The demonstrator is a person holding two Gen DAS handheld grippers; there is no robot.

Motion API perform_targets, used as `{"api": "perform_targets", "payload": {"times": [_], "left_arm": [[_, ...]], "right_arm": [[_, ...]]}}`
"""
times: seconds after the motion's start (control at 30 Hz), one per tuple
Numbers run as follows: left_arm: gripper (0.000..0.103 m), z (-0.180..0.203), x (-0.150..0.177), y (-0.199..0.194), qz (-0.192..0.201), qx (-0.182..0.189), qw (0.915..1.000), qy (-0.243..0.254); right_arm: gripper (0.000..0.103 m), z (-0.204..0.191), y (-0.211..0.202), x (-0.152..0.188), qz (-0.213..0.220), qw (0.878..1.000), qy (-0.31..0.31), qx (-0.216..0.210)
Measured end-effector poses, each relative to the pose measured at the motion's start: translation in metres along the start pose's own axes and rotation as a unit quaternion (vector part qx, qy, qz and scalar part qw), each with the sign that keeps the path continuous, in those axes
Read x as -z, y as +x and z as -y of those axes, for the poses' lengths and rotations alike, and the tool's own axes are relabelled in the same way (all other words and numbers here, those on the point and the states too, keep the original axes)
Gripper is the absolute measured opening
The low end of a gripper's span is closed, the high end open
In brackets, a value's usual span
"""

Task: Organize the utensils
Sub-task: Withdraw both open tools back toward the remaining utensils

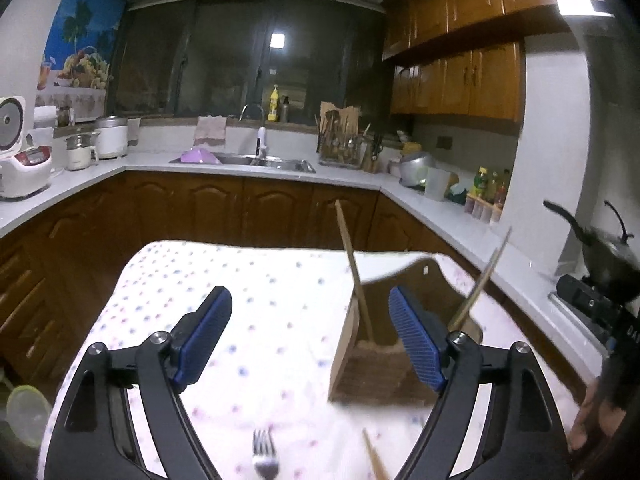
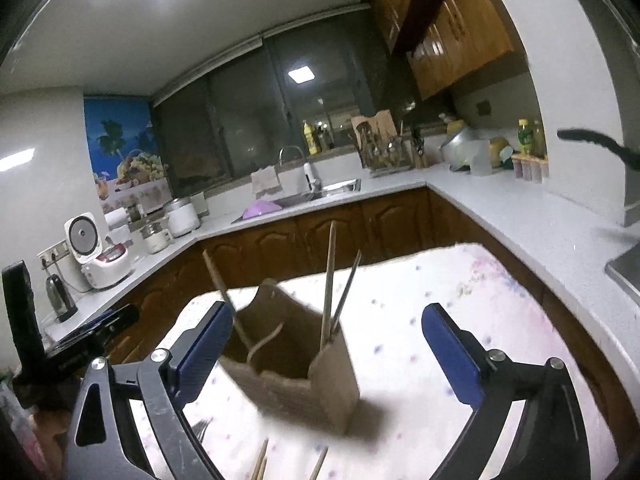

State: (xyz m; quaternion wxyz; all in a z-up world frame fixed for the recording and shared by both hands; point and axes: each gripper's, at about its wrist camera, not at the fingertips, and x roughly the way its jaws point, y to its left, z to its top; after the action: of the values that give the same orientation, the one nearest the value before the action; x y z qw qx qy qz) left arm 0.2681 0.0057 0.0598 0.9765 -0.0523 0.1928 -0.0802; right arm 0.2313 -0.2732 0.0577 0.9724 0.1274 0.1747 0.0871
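A brown wooden utensil holder (image 1: 384, 344) (image 2: 296, 356) stands on the dotted tablecloth (image 1: 260, 292) (image 2: 400, 320). Chopsticks (image 1: 354, 276) (image 2: 329, 280) stand upright in it. A metal fork (image 1: 265, 456) lies on the cloth near the front edge, below my left gripper (image 1: 310, 334), which is open and empty; its right finger is in front of the holder. More loose chopsticks (image 1: 374, 458) (image 2: 320, 462) lie at the front. My right gripper (image 2: 326, 356) is open and empty, with the holder between its fingers' line of sight.
An L-shaped kitchen counter (image 1: 248, 168) (image 2: 500, 200) wraps behind the table, with a sink (image 1: 256, 160), rice cookers (image 1: 24, 160) (image 2: 100, 256), a utensil rack (image 1: 340, 140) and bottles. A stove with a pan (image 1: 600, 256) is at the right.
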Motion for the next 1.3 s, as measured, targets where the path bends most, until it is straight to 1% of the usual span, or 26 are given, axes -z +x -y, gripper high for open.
{"api": "perform_targets", "payload": {"times": [0.17, 0.4, 0.57, 0.8, 1.07, 1.13, 1.23, 1.3], "left_arm": [[0.084, -0.004, 0.021, -0.019, -0.028, -0.006, 0.9996, 0.002], [0.084, -0.013, 0.049, -0.046, -0.064, -0.013, 0.9978, -0.007], [0.084, -0.015, 0.07, -0.058, -0.093, -0.012, 0.9955, -0.012], [0.084, -0.012, 0.088, -0.066, -0.122, -0.009, 0.9925, -0.006], [0.084, -0.007, 0.102, -0.063, -0.153, -0.006, 0.9881, 0.008], [0.083, -0.006, 0.106, -0.06, -0.163, -0.005, 0.9865, 0.013], [0.083, -0.004, 0.111, -0.054, -0.178, -0.001, 0.9839, 0.018], [0.083, -0.003, 0.114, -0.051, -0.185, -0.001, 0.9825, 0.02]], "right_arm": [[0.097, -0.003, -0.015, 0.02, -0.025, 1.0, 0.008, -0.009], [0.097, -0.004, -0.036, 0.049, -0.059, 0.998, 0.017, -0.009], [0.097, -0.001, -0.05, 0.069, -0.075, 0.997, 0.03, -0.006], [0.097, 0.001, -0.057, 0.088, -0.095, 0.995, 0.037, 0.008], [0.095, -0.004, -0.05, 0.103, -0.12, 0.992, 0.032, 0.004], [0.091, -0.005, -0.047, 0.106, -0.128, 0.991, 0.03, 0.005], [0.081, -0.006, -0.043, 0.109, -0.139, 0.99, 0.027, 0.009], [0.07, -0.006, -0.038, 0.113, -0.15, 0.988, 0.026, 0.012]]}}
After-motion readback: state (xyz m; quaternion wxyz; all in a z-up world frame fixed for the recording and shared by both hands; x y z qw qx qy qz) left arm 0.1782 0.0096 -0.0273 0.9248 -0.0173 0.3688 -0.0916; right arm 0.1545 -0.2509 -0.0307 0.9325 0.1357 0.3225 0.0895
